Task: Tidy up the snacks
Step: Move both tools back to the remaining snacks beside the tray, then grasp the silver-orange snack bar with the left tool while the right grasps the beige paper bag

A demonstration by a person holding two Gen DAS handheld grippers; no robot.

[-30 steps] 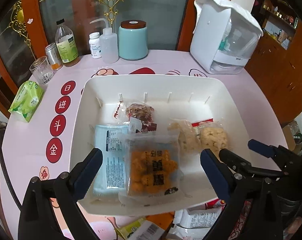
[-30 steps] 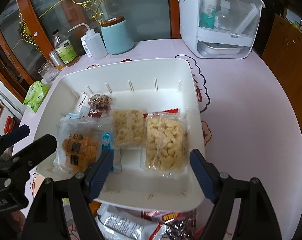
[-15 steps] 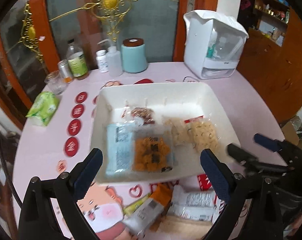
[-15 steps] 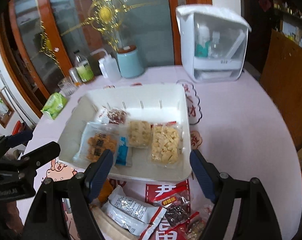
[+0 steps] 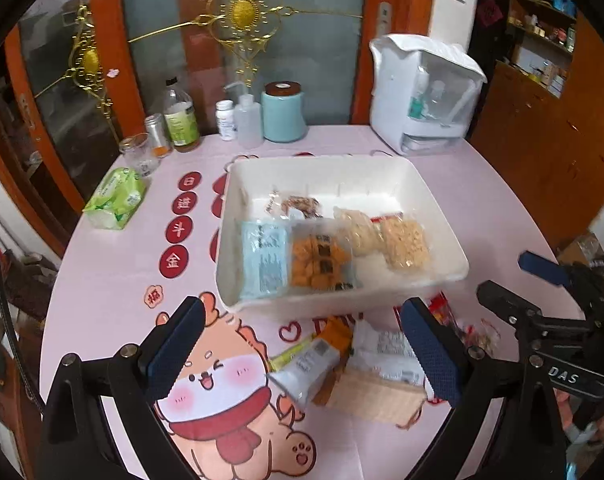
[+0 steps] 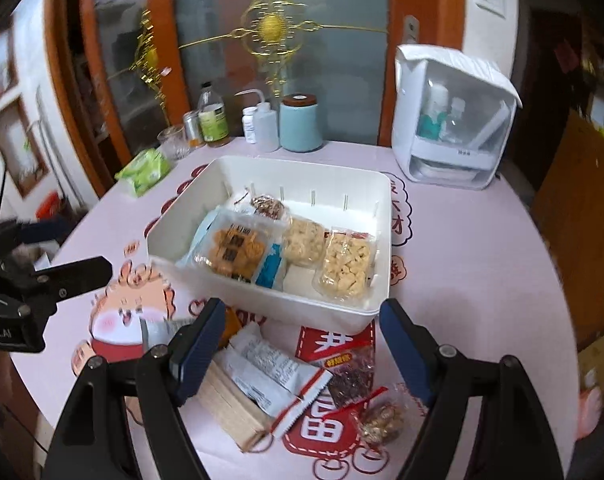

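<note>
Both the left gripper [image 5: 298, 344] and the right gripper [image 6: 302, 340] hang with jaws spread wide and empty above loose snack packets [image 6: 274, 376] on the table [image 6: 461, 248], just in front of the white tray [image 5: 441, 276] holding four sorted packs

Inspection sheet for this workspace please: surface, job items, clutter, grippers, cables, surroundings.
Surface: round table under a pink printed cloth.
Job's things: white bin holds an orange cracker pack, a pale puff pack and others; loose snack packets lie in front of it.
Clutter: teal canister, squeeze bottle, green tissue pack, glass, white appliance.
Grippers: left hand-held gripper and right hand-held gripper both open, empty, above the loose packets.
Cables: black cable at the left edge.
Surroundings: glass door with gold ornament, wooden cabinets.
</note>
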